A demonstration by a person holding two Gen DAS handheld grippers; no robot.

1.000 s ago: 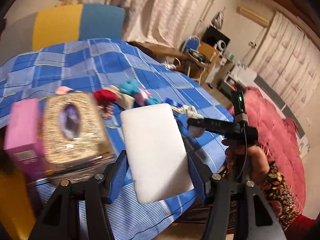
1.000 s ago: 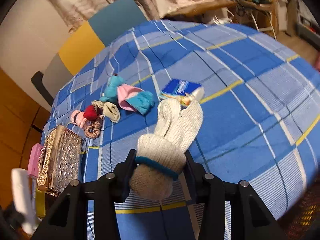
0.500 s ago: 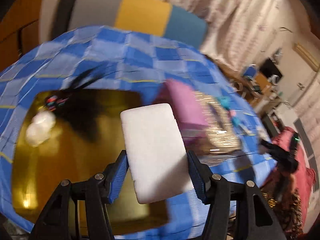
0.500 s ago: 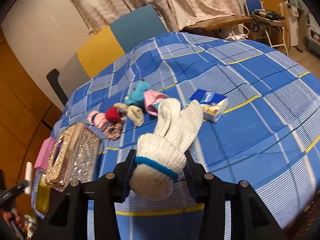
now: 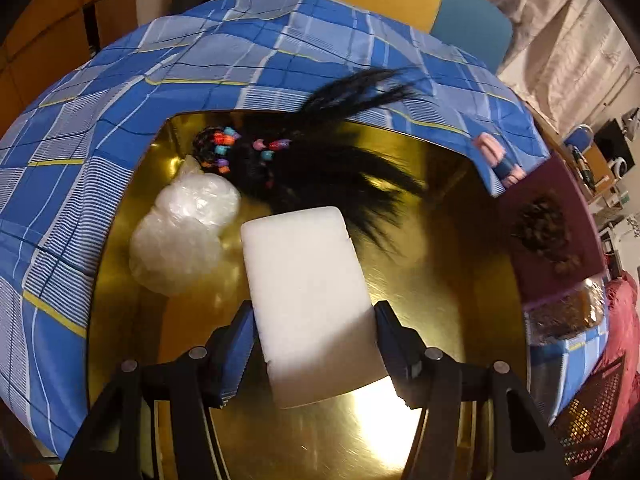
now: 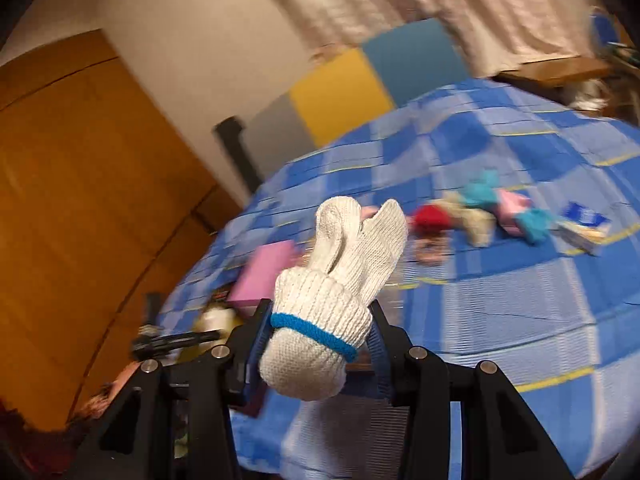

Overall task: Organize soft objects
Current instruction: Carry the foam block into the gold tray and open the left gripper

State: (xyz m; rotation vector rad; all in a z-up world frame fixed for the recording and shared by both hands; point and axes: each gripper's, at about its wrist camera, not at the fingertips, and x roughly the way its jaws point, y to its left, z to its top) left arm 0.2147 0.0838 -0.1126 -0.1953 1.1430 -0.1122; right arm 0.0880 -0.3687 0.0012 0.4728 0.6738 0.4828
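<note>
A white foam block (image 5: 308, 300) is being pinched between the blue pads of the left hand-held gripper (image 5: 314, 344), which is being held pointing down over a gold tray (image 5: 460, 280). In the tray, a crumpled clear plastic bag (image 5: 184, 236) is lying beside a black wig with coloured beads (image 5: 304, 160); both are being kept apart from the block. The tray is being bordered by a blue checked bedcover (image 5: 80, 152).

A white knitted glove with a blue cuff band (image 6: 336, 296) is being clamped at the cuff by the right hand-held gripper (image 6: 316, 344), its fingers being held upward above the bed. Further back on the bedcover (image 6: 520, 312), a blurred row of small soft items (image 6: 480, 216) is being shown, with a pink box (image 6: 264, 272) nearer the gripper.
</note>
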